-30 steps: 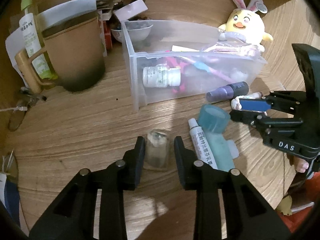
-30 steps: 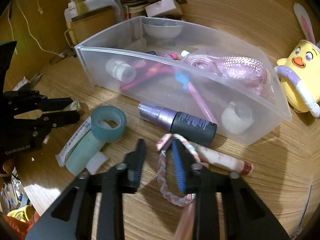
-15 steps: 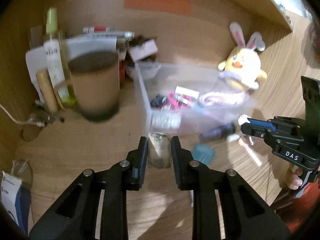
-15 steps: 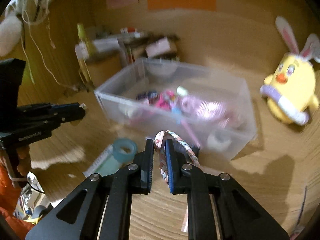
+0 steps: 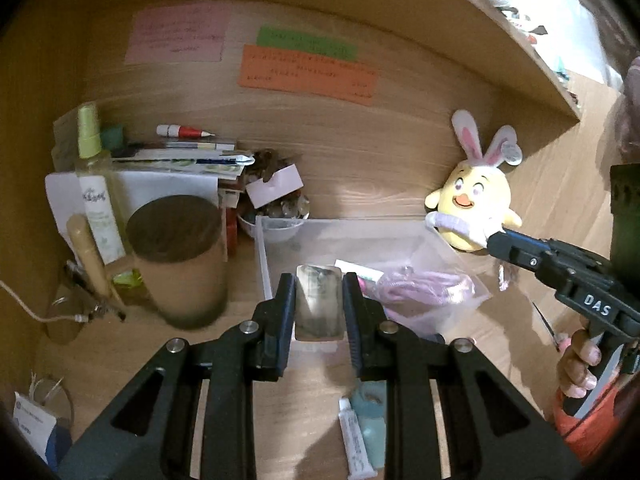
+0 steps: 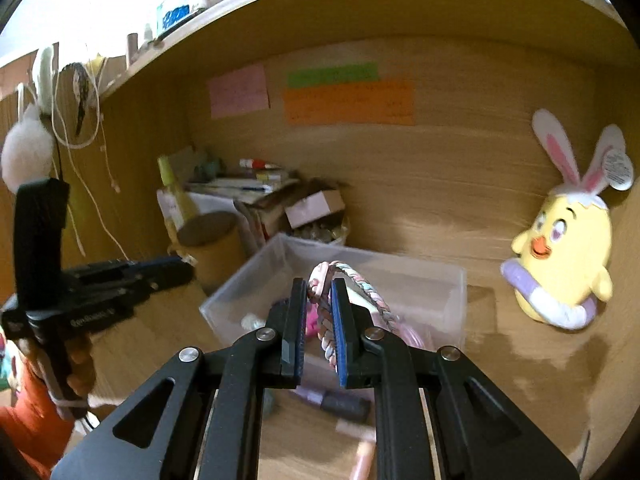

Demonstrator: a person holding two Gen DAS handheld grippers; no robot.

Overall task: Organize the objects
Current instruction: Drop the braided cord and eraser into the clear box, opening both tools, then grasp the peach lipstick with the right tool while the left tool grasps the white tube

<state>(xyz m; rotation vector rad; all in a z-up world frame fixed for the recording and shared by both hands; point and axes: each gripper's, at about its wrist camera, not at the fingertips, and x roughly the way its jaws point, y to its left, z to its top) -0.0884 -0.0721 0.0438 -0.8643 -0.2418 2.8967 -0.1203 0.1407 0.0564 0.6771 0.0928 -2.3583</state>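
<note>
Jaws of the left gripper (image 5: pixel 319 304) are clamped on a small clear jar (image 5: pixel 319 301), held above the clear bin (image 5: pixel 264 264) on the counter (image 5: pixel 120 344). Right gripper (image 6: pixel 320 320) grips a braided bracelet (image 6: pixel 362 284), also raised over that bin.

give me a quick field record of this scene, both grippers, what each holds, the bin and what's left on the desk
left gripper: shut on small clear jar, held up in front of the bin
right gripper: shut on braided bracelet, raised in front of the bin
clear plastic bin: open-topped, on the desk, holds a pink cord bundle and other small items
left on desk: white tube, teal tape roll, dark bottle
nearby: brown mug left of bin, yellow chick plush to its right
</note>
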